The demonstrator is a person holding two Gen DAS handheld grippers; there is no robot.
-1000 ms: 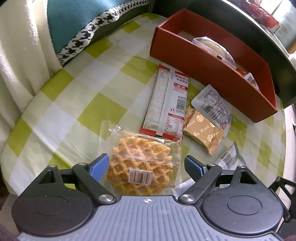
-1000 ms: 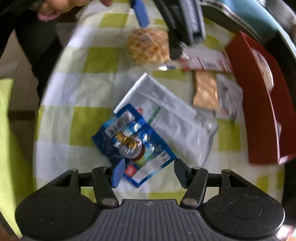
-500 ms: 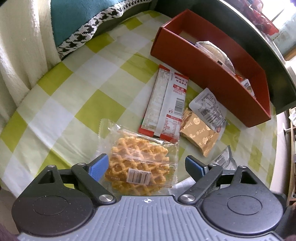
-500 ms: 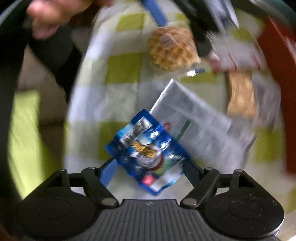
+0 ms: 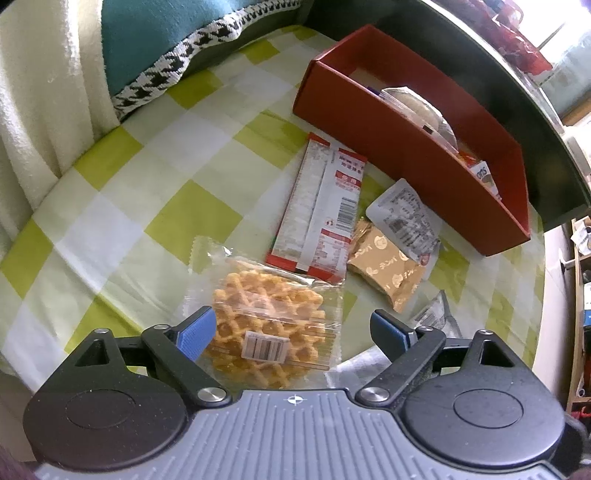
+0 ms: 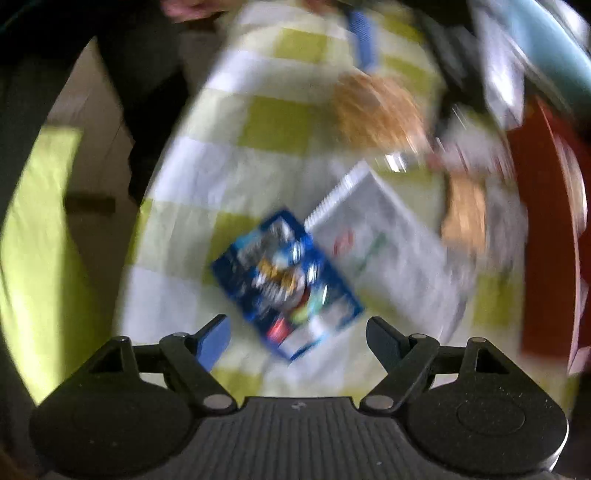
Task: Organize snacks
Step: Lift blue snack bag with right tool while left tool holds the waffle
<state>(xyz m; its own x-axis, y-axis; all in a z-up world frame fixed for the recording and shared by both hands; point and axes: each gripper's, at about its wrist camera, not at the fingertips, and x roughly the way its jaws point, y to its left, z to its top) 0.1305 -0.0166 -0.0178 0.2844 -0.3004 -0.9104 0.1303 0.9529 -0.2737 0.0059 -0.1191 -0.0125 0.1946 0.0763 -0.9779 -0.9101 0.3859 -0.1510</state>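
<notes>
A clear packet with a waffle [image 5: 266, 321] lies on the checked tablecloth [image 5: 147, 177]. My left gripper [image 5: 291, 328] hangs open just over its near end, one blue pad on each side. Beyond it lie a red-and-white packet [image 5: 321, 206], a gold packet [image 5: 384, 266] and a grey-white sachet [image 5: 406, 218]. The red box [image 5: 406, 147] behind them holds a few wrapped snacks. In the blurred right wrist view, my right gripper [image 6: 299, 334] stands open above a blue snack packet [image 6: 284, 280], which lies flat beside a silver-white bag [image 6: 388, 251].
A teal cushion [image 5: 166, 33] and a cream blanket [image 5: 37, 92] border the table at the far left. The round table's edge and a yellow-green seat [image 6: 37, 240] show left of the blue packet. A person's hand [image 6: 192, 5] is at the top.
My right gripper's jaws have spread wide off the blue packet's corner, and that view has swung and blurred. The left gripper has stayed over the waffle packet.
</notes>
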